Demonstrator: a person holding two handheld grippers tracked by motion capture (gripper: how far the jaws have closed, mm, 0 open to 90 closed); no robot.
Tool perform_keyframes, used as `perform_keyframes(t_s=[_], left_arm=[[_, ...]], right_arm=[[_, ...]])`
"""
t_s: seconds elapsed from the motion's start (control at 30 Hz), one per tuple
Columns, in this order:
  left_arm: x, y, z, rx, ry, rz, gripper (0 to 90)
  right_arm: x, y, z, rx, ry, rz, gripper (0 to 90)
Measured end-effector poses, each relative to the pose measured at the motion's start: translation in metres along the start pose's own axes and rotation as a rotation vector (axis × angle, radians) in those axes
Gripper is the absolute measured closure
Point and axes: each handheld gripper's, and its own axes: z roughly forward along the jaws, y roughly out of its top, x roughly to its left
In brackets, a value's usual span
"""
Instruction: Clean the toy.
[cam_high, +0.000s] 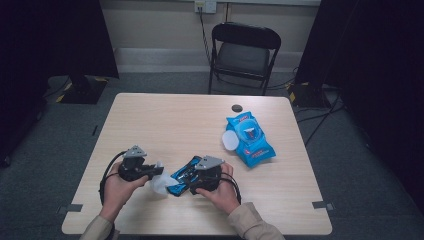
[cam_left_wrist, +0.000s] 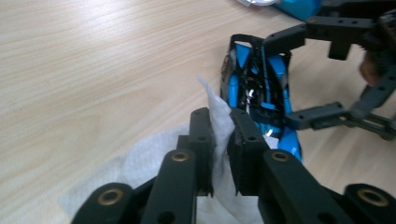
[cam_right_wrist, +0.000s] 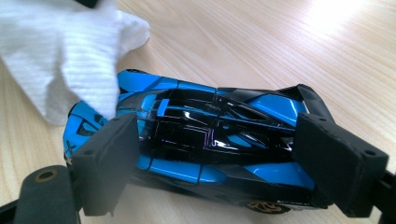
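A blue and black toy car (cam_high: 181, 179) lies near the table's front edge. My right gripper (cam_high: 187, 179) is shut on it, with one pad at each end of the car (cam_right_wrist: 210, 126). My left gripper (cam_high: 157, 172), just left of the car, is shut on a white wipe (cam_high: 159, 185). In the left gripper view the wipe (cam_left_wrist: 154, 154) is pinched between the jaws of the left gripper (cam_left_wrist: 222, 116) and hangs down to the table. In the right gripper view a corner of the wipe (cam_right_wrist: 60, 51) rests against one end of the car.
A blue pack of wipes (cam_high: 248, 139) with its white lid (cam_high: 229, 140) flipped open lies at the right middle of the table (cam_high: 165, 120). A small dark round thing (cam_high: 236, 108) sits near the far edge. A black folding chair (cam_high: 242, 52) stands beyond the table.
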Motion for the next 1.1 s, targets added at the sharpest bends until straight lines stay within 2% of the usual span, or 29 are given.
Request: perform_keyframes(t_s=[0.2, 0.27, 0.37, 0.53, 0.6, 0.7, 0.83, 0.97, 1.1], left_arm=[[0.014, 0.010, 0.007, -0.018, 0.033, -0.029, 87.0], [0.017, 0.012, 0.008, -0.011, 0.027, -0.039, 86.4], [0.016, 0.009, 0.005, -0.009, 0.028, -0.041, 75.1], [0.016, -0.007, -0.004, -0.013, 0.047, -0.040, 60.4], [0.016, -0.014, -0.005, 0.009, 0.050, -0.044, 52.6], [0.014, -0.026, -0.005, 0.046, 0.040, -0.040, 50.7], [0.014, -0.036, 0.001, 0.085, 0.046, -0.028, 49.0], [0.011, -0.038, 0.007, 0.117, 0.061, 0.010, 49.2], [0.008, -0.040, 0.013, 0.134, 0.076, 0.054, 54.4]], right_arm=[[-0.001, -0.001, -0.001, -0.009, 0.007, -0.004, 14.9], [-0.002, -0.001, -0.001, -0.009, 0.010, -0.005, 14.9], [-0.002, -0.001, -0.001, -0.006, 0.009, -0.006, 14.9], [-0.002, -0.001, -0.001, -0.006, 0.016, -0.005, 15.0], [-0.002, -0.001, -0.001, -0.006, 0.017, -0.006, 15.0], [-0.002, -0.001, -0.001, -0.005, 0.017, -0.007, 15.0], [-0.003, -0.001, -0.001, -0.007, 0.018, -0.007, 15.0], [-0.003, -0.001, -0.001, -0.009, 0.020, -0.006, 15.3], [-0.003, -0.002, -0.001, -0.012, 0.023, -0.009, 15.6]])
